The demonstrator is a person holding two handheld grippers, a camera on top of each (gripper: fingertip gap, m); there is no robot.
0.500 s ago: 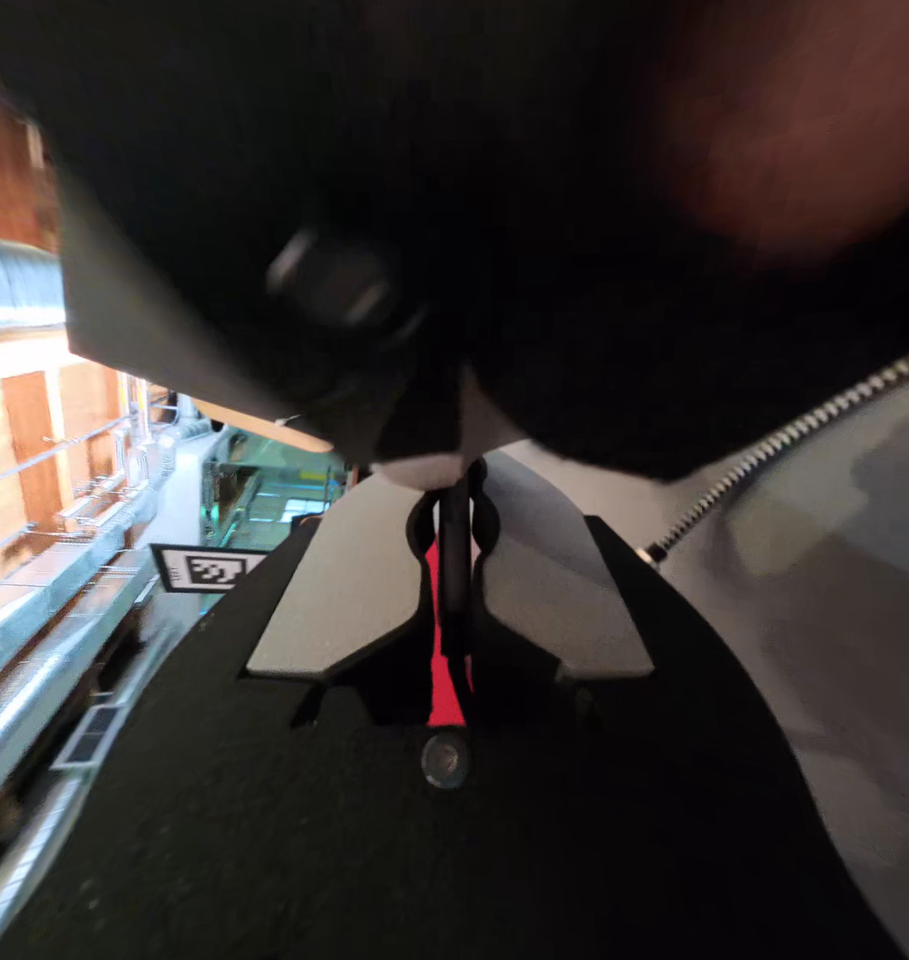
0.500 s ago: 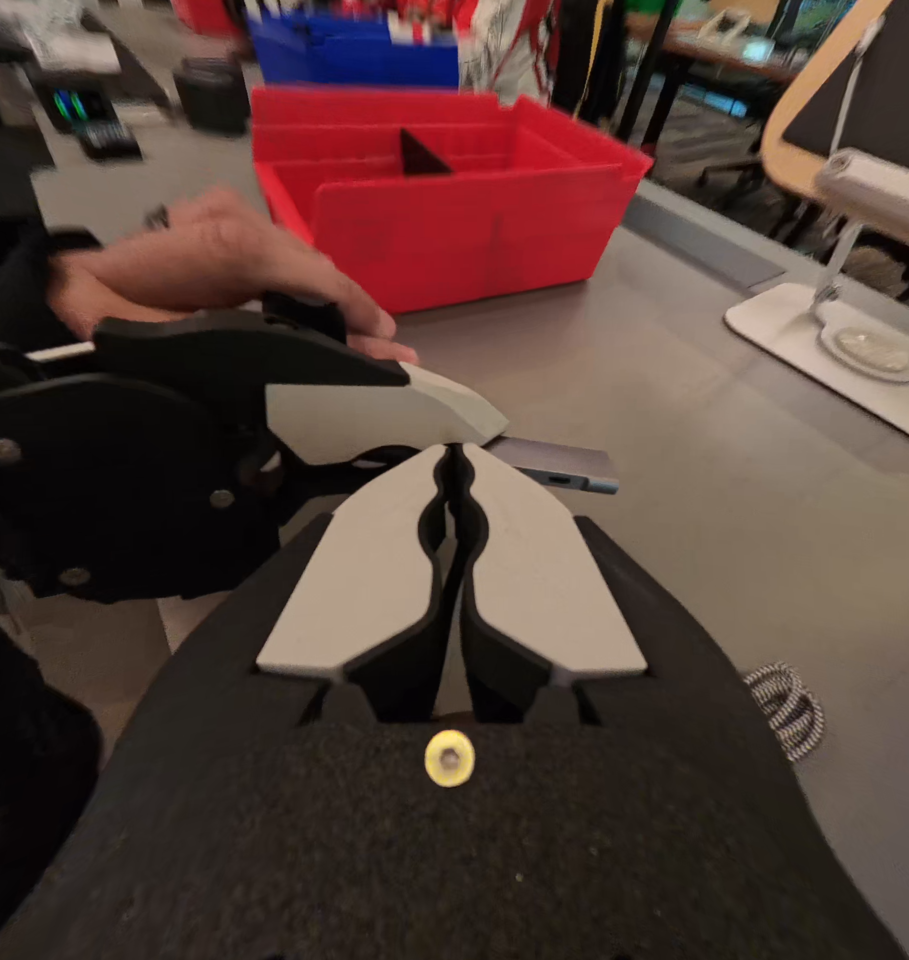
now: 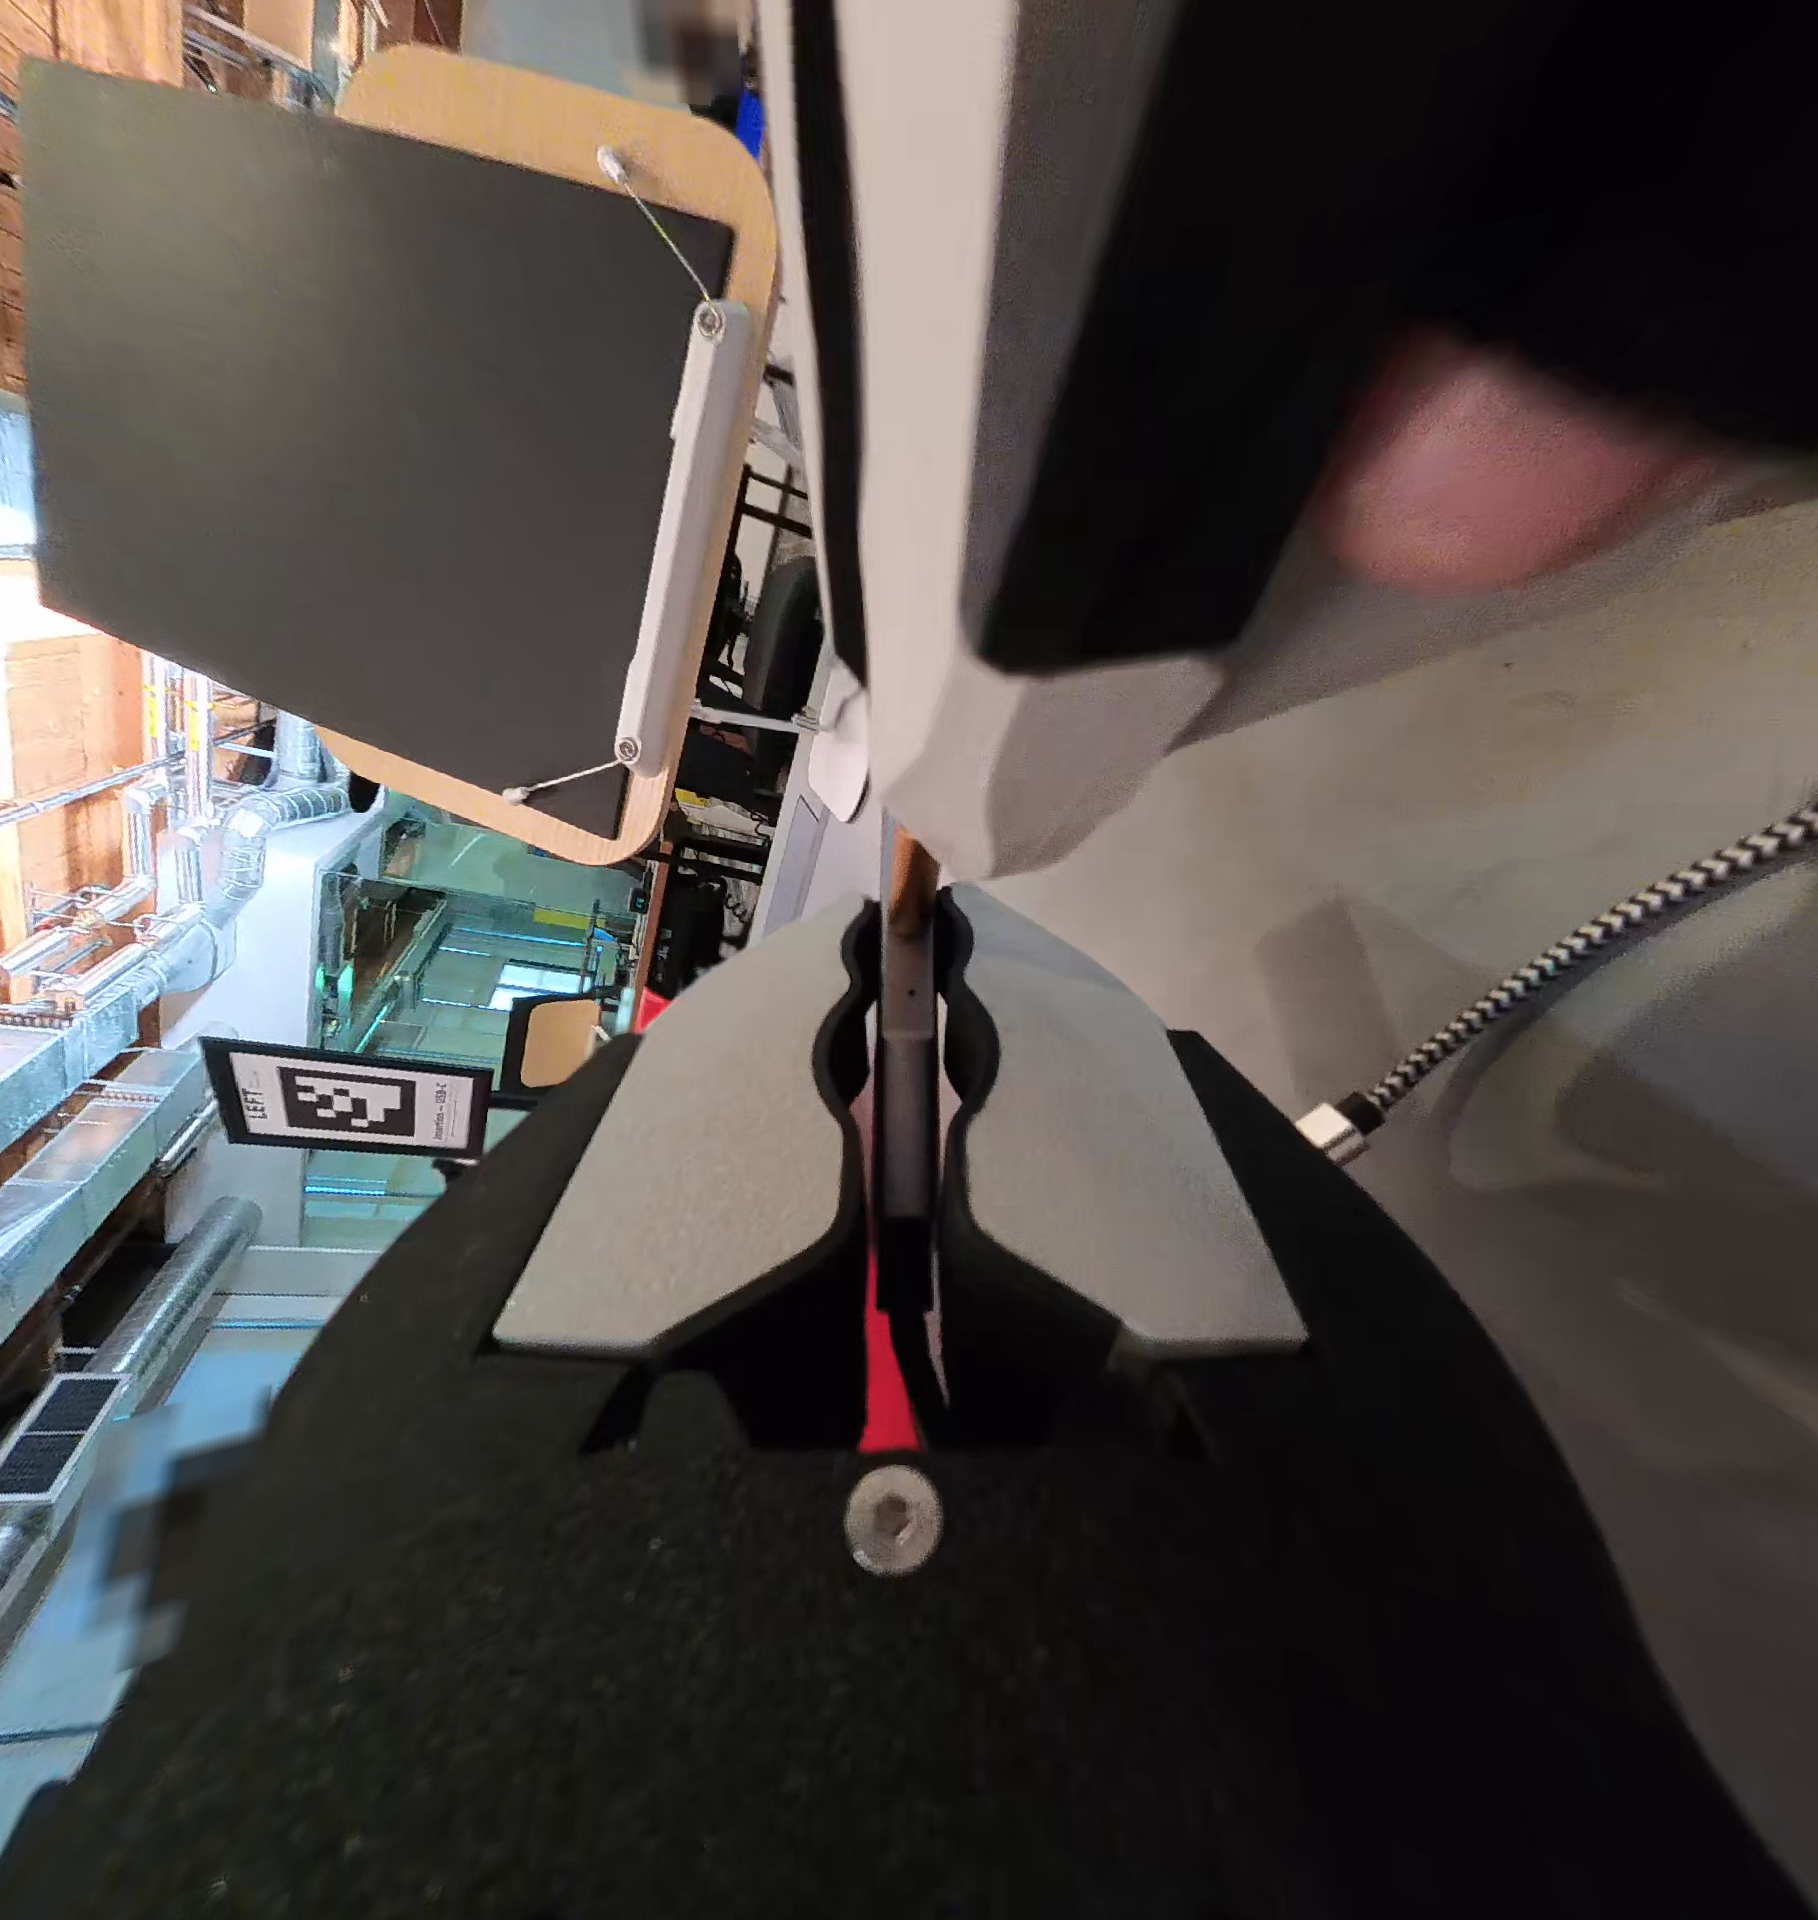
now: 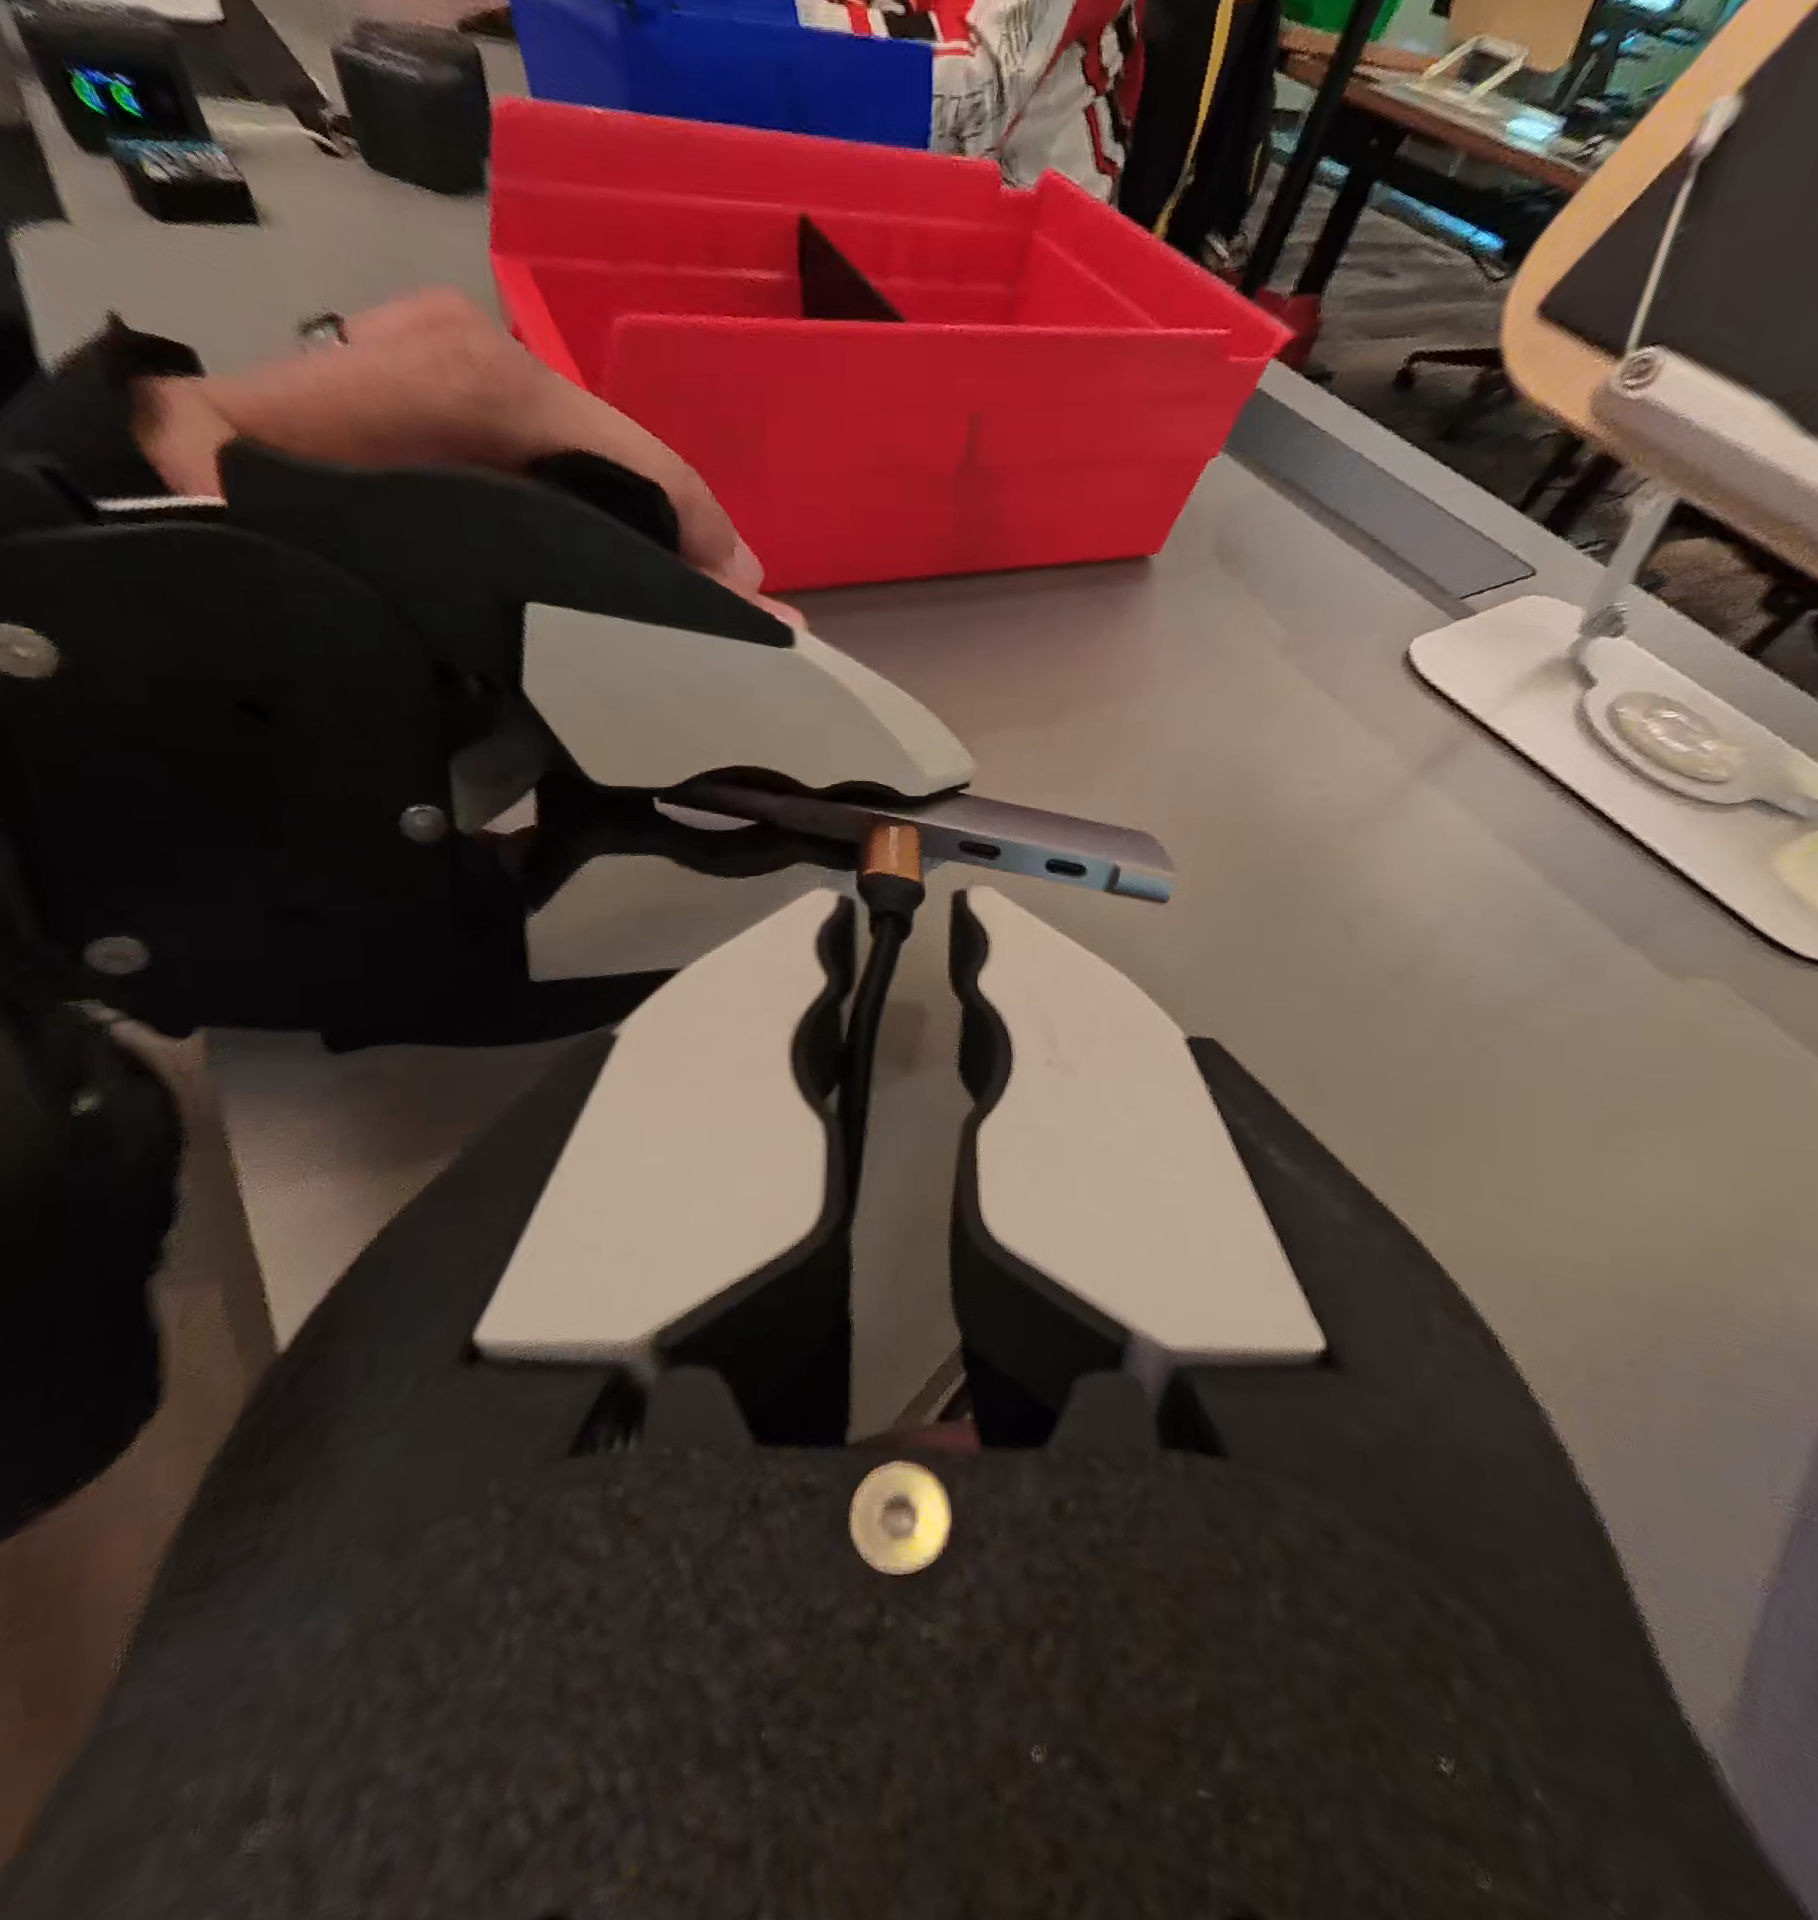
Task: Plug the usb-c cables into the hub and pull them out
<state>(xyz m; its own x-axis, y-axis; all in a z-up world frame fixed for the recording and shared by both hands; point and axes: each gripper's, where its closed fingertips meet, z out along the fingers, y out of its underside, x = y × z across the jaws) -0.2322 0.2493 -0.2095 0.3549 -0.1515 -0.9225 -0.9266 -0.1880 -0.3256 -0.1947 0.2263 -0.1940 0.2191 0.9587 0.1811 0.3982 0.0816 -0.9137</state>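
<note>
The work surface is a grey table (image 4: pixel 1352 987) in a room with other desks behind it. A red divided bin (image 4: pixel 884 416) stands at the far side of the table, with a blue bin (image 4: pixel 718 52) behind it. To my right a tablet (image 4: pixel 1736 208) in a light wooden frame is mounted on a white stand (image 4: pixel 1611 748). In my left wrist view the scene is turned on its side; a braided black-and-white cable (image 3: pixel 1559 966) with a silver end lies loose on the table, and a tag with a black-and-white marker (image 3: pixel 349 1107) shows at left.

My left gripper (image 4: pixel 780 821) is clamped on the hub (image 4: pixel 1030 847), a flat grey bar held level above the table, with my hand (image 4: pixel 437 405) on the gripper's body. In my left wrist view the hub (image 3: pixel 905 1091) sits edge-on between my closed fingers (image 3: pixel 697 1174), its own black lead running back toward the camera.

One usb-c cable (image 4: pixel 869 997), black with a copper-coloured plug (image 4: pixel 891 852), is seated in the hub's near edge. Two more ports show beside it toward the free end.

My right gripper (image 4: pixel 897 914) is parted, its fingers (image 4: pixel 1113 1164) standing either side of the black cable just behind the plug. I cannot tell whether the left finger's inner edge touches the cable.
</note>
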